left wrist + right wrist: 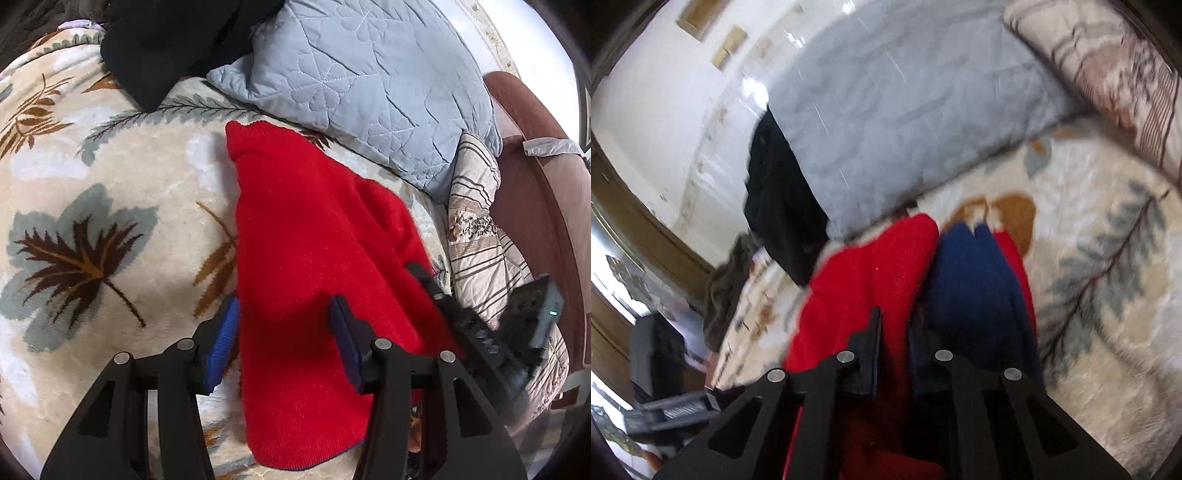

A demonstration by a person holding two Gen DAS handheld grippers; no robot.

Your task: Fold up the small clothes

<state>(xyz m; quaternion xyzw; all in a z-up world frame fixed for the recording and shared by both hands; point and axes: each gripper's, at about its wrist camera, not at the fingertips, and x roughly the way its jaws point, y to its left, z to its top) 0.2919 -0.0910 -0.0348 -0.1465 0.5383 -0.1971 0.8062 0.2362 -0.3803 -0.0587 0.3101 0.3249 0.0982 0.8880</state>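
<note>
A small red knit sweater (306, 251) lies on a cream blanket with leaf prints (110, 229), its collar toward the pillows and one side folded over. My left gripper (284, 328) is open just above the sweater's lower part, its blue pads (225, 332) apart on either side of the fabric. My right gripper (895, 350) is shut on the sweater (849, 295) at its edge, where a dark blue inner layer (971, 288) shows. The right gripper also shows in the left wrist view (443, 306), at the sweater's right edge. The right wrist view is blurred.
A grey quilted pillow (369, 85) and a striped beige pillow (476, 221) lie behind the sweater. A black garment (166, 48) lies at the far left of the pillows. A brown bed frame (546, 206) runs along the right.
</note>
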